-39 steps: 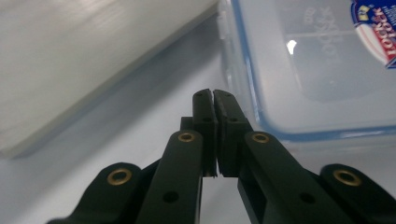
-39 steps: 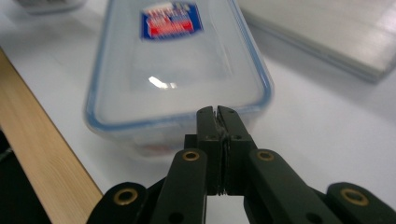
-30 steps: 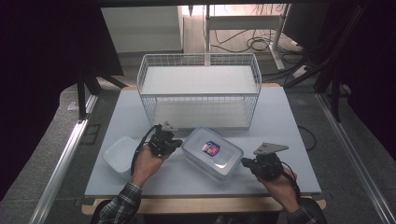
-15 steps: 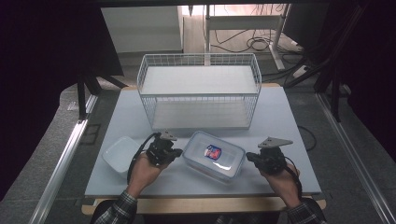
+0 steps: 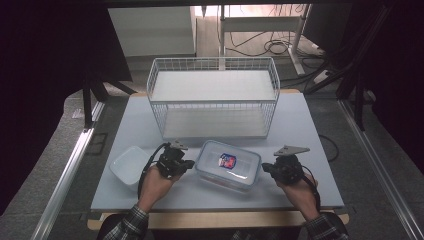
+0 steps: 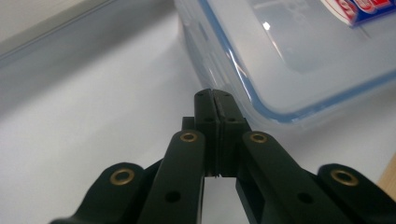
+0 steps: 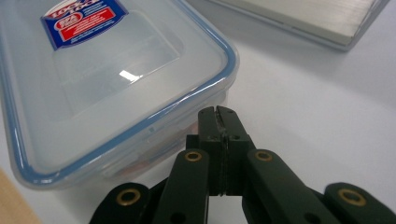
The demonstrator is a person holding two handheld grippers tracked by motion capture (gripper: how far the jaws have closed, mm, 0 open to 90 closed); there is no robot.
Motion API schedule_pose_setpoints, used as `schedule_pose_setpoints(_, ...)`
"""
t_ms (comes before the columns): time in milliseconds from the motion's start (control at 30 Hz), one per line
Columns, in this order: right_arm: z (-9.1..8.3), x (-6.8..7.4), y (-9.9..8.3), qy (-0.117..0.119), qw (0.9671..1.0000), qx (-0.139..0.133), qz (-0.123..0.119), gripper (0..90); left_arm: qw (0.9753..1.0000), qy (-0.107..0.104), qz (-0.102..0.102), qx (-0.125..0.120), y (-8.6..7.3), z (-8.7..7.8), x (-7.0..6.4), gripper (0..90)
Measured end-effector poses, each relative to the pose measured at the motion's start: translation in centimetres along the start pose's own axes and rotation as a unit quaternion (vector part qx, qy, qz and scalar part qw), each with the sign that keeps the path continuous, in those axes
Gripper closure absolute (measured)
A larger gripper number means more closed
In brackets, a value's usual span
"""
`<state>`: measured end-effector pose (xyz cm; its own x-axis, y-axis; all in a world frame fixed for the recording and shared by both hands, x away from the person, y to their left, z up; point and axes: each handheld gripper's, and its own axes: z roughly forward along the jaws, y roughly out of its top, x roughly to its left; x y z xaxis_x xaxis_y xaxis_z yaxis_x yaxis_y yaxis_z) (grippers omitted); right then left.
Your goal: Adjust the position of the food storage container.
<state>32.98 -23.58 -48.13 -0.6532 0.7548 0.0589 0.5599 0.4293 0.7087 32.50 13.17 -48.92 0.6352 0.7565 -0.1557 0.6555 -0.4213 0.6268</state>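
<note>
From above, one clear lidded food container (image 5: 228,165) lies on the pale surface (image 5: 300,125), between the left tool (image 5: 187,163) and the right tool (image 5: 265,168), each held in a hand — two tools, two hands. The left tool view adds what the high view cannot: the left tool (image 6: 214,95) is clenched on nothing, jaws pressed flat together, its tip just beside the container's (image 6: 299,60) blue-sealed rim. The right tool view shows the right tool (image 7: 218,112) likewise clenched and empty, its tip at the container's (image 7: 102,79) side below the lid; whether it touches is unclear. A red-and-blue label (image 7: 84,21) sits on the lid. One white wire basket (image 5: 214,97) stands behind the container, and one white lid or shallow tray (image 5: 130,165) lies left of the left hand (image 5: 157,180).
</note>
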Motion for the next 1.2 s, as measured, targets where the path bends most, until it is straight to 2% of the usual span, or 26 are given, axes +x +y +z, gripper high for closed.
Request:
schedule_pose_setpoints(133, 0.7, -0.8, 0.6, 0.013, 0.9999, -0.002, 0.009, 89.1, 1.0, 0.004, -0.001, -0.003, -0.5, -0.3, -0.3, 89.9)
schedule_pose_setpoints(400, 2.1, -1.6, 2.0, 0.004, 1.0, -0.003, 0.0, 89.2, 0.9999, -0.008, -0.006, -0.007, -1.8, -0.9, -1.5, 89.9)
schedule_pose_setpoints(500, 2.5, -1.8, 2.5, 0.007, 0.9999, -0.006, -0.004, 89.2, 0.9998, -0.019, -0.011, -0.005, -2.4, -0.8, -1.5, 88.2)
schedule_pose_setpoints(533, 2.6, -1.9, 2.5, 0.009, 0.9999, -0.008, -0.004, 89.1, 0.9994, -0.032, -0.011, -0.003, -2.6, -0.7, -1.2, 84.3)
schedule_pose_setpoints(567, 2.5, -2.0, 2.5, 0.015, 0.9998, -0.012, -0.005, 88.1, 0.9992, -0.037, -0.017, -0.006, -2.8, -0.8, -0.9, 80.3)
schedule_pose_setpoints(633, 1.9, -2.0, 2.3, 0.016, 0.9997, -0.02, -0.008, 83.4, 0.9998, -0.006, -0.015, -0.012, -2.9, -1.2, -0.4, 71.5)
schedule_pose_setpoints(667, 1.5, -1.8, 2.2, 0.009, 0.9996, -0.025, -0.013, 80.2, 0.9998, -0.005, -0.014, -0.016, -3.0, -1.3, -0.2, 65.3)
schedule_pose_setpoints(767, 0.7, -1.8, 2.0, 0.008, 0.9991, -0.033, -0.026, 70.6, 0.9983, -0.008, -0.02, -0.054, -3.2, -2.3, 0.4, 52.3)
schedule_pose_setpoints(800, 0.4, -1.8, 1.7, 0.014, 0.9989, -0.036, -0.028, 63.7, 0.9981, -0.009, -0.017, -0.059, -3.3, -2.4, 0.4, 42.8)
schedule_pose_setpoints(900, -0.1, -1.8, 1.4, 0.019, 0.9986, -0.037, -0.031, 46.1, 0.9972, -0.016, -0.009, -0.073, -3.6, -2.3, 0.7, 26.9)
schedule_pose_setpoints(1000, -0.4, -1.8, 0.8, 0.036, 0.9985, -0.032, -0.028, 32.8, 0.9963, -0.029, -0.009, -0.08, -3.7, -2.0, 1.0, 20.1)
schedule_pose_setpoints(1033, -0.5, -1.8, 0.7, 0.037, 0.9985, -0.033, -0.024, 28.9, 0.9963, -0.027, -0.009, -0.081, -3.6, -1.8, 1.0, 18.0)
schedule_pose_setpoints(1067, -0.4, -1.8, 0.7, 0.043, 0.9982, -0.035, -0.023, 25.6, 0.9965, -0.024, -0.005, -0.08, -3.6, -1.8, 0.9, 10.8)
schedule_pose_setpoints(1133, -0.4, -1.7, 0.8, 0.047, 0.9978, -0.038, -0.028, 20.7, 0.9967, -0.021, 0.005, -0.078, -3.5, -1.7, 0.8, 11.2)
schedule_pose_setpoints(1200, -0.3, -1.5, 0.9, 0.05, 0.9972, -0.043, -0.034, 14.3, 0.9963, -0.011, 0.016, -0.084, -3.4, -1.6, 0.5, 7.2)
